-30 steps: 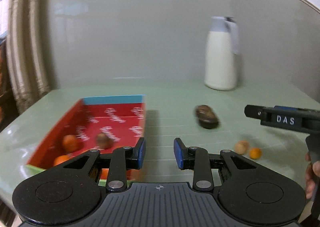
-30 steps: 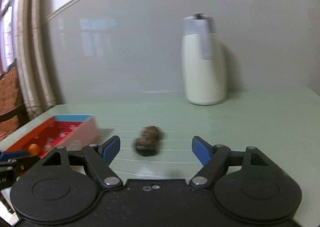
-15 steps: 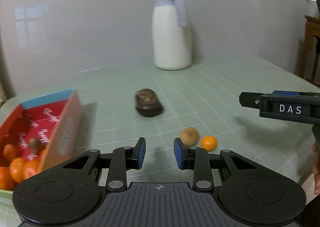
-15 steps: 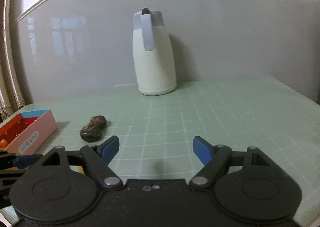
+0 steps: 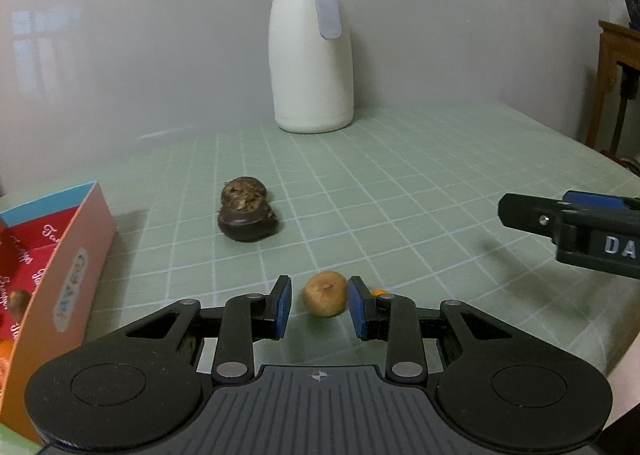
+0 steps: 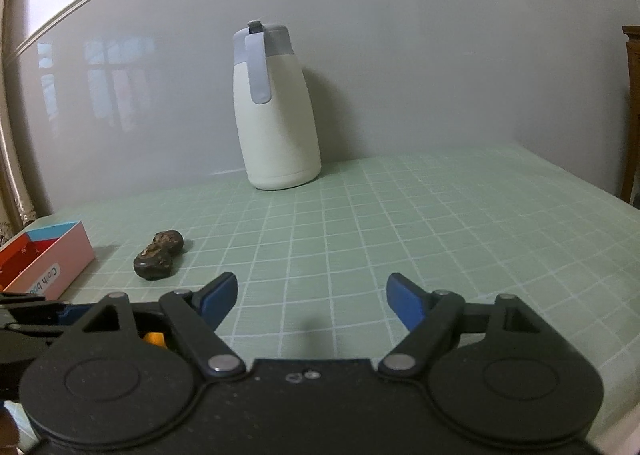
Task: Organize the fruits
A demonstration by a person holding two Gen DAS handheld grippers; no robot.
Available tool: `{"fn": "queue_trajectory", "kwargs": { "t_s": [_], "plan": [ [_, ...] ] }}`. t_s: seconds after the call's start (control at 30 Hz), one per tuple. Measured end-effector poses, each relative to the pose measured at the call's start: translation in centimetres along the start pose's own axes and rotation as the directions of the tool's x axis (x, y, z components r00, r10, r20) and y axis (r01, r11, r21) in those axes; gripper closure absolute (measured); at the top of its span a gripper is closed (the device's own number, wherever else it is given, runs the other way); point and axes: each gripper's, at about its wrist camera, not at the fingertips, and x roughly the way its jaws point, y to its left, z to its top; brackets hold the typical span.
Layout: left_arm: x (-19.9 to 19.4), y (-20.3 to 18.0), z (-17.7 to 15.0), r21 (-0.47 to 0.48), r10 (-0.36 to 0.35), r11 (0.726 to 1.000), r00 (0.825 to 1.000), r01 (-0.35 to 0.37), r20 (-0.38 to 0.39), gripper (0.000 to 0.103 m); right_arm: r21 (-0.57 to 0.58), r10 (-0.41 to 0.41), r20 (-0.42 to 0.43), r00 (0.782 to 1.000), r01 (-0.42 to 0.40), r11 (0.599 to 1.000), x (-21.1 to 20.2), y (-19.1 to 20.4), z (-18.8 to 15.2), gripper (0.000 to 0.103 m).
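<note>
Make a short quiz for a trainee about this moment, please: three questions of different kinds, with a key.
1. True or false: the left gripper is shut on the tan fruit.
2. What stands upright at the wall? A) white jug B) kettle C) vase
3. Fill in: the dark fruit pieces lie between the jug and the red ____.

Key:
1. False; the pads flank it with gaps.
2. A
3. box

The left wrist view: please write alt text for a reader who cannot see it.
The open left gripper frames a tan fruit on a green table. A dark fruit lies beyond, a white jug by the wall, a box at left.
</note>
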Motion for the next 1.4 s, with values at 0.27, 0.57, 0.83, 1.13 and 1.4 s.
{"fn": "queue_trajectory", "kwargs": {
  "t_s": [0.27, 0.57, 0.83, 1.13, 1.4],
  "plan": [
    [1.5, -0.1, -0.1, -0.015, -0.002, 1.000, 1.000, 0.002, -0.023, 0.072, 0.020, -0.004, 0.005, 1.000, 0.004, 1.000, 0.1, -0.6, 0.0, 0.021],
    [1.4, -0.2, -0.2, -0.021, 0.003, 1.000, 1.000, -0.003, -0.012, 0.072, 0.020, 0.003, 0.004, 1.000, -0.003, 1.000, 0.2, -0.4, -0.2, 0.021],
    [0.7, 0.6, 0.0, -0.040, 0.017, 0.999, 1.000, -0.017, 0.017, 0.072, 0.015, 0.009, 0.003, 1.000, -0.009, 1.000, 0.0, -0.1, -0.2, 0.021],
    [-0.9, 2.0, 0.4, -0.054, 0.048, 0.998, 0.997, -0.044, 0.059, 0.072, -0.002, 0.027, 0.001, 1.000, -0.027, 1.000, -0.2, 0.8, -0.2, 0.021],
    [-2.6, 3.5, 0.9, -0.075, 0.064, 0.996, 0.995, -0.058, 0.082, 0.072, -0.022, 0.045, -0.008, 0.999, -0.045, 0.999, 0.0, 1.7, -0.2, 0.021]
  ]
}}
